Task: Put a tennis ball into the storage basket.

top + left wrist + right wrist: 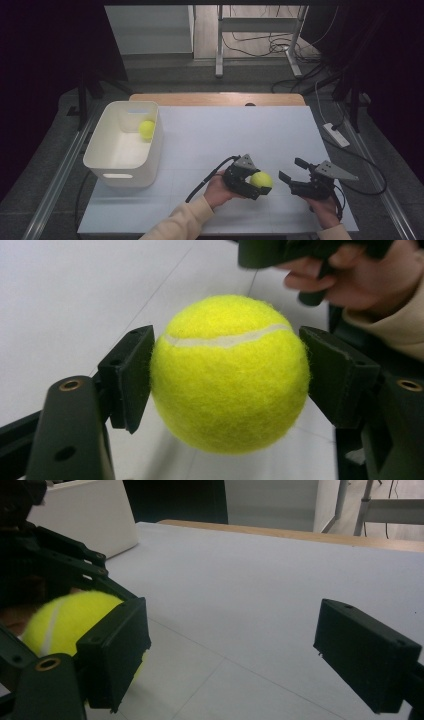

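While one tennis ball (pixel 147 129) is already lying inside the white bin (pixel 102 159) at the far left of the worktop (pixel 235 132), a second ball is being dealt with nearer the person. That bin is sitting close to the left edge, open side up, and its ball is resting against the wall that faces the middle of the worktop.

Moving rightward, a long bare stretch of white surface is separating the bin from the left tool (pixel 252 181), which is clamping the second tennis ball (pixel 261 179) between its two black pads. In the left gripper view the pads (pixel 131 380) are pressing on opposite sides of the held ball (pixel 230 374), and the ball is hanging clear of the surface beneath it, so it is looking lifted and securely caught.

Further right, the right tool (pixel 294 170) is hovering just beside the left one with its jaws standing wide apart and nothing between them; the right gripper view is showing bare worktop in that gap.

Judging by this layout, the work is looking roughly half done: one ball is in the bin, the other is gripped but well apart from it. What is remaining is carrying it leftward over the rim and letting go inside.
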Demonstrator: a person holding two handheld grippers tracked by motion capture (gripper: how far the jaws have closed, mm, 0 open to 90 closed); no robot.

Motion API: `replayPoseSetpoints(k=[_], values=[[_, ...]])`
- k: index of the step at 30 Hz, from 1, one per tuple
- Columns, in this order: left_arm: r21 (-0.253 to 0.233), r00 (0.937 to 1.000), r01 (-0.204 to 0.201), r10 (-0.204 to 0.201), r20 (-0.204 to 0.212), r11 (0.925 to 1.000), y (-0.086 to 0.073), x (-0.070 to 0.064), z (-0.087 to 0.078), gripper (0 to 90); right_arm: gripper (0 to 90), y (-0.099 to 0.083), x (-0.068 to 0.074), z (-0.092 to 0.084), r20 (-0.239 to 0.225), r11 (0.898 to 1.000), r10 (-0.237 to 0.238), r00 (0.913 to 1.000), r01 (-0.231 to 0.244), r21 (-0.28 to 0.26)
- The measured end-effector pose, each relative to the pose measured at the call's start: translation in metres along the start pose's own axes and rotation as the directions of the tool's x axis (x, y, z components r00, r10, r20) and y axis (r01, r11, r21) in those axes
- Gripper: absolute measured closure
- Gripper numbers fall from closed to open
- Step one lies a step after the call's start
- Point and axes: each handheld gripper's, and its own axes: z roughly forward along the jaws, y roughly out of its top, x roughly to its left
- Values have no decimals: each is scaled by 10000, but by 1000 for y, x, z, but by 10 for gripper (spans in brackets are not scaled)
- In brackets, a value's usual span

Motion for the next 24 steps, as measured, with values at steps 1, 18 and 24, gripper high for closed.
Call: replayPoseSetpoints(k=[1,18,24], values=[[-18,9999,-43,43,-109,10000,0,0,-3,272,142,0,0,0,-9,10000,2,10000,-2,-2],[-731,9974,65,-117,-710,9973,2,9,-35,272,142,-1,1,1,-26,10000,1,10000,-1,77],[-961,9960,89,-174,-880,9953,1,11,-46,272,143,-1,1,1,-20,9999,-21,10000,21,107]])
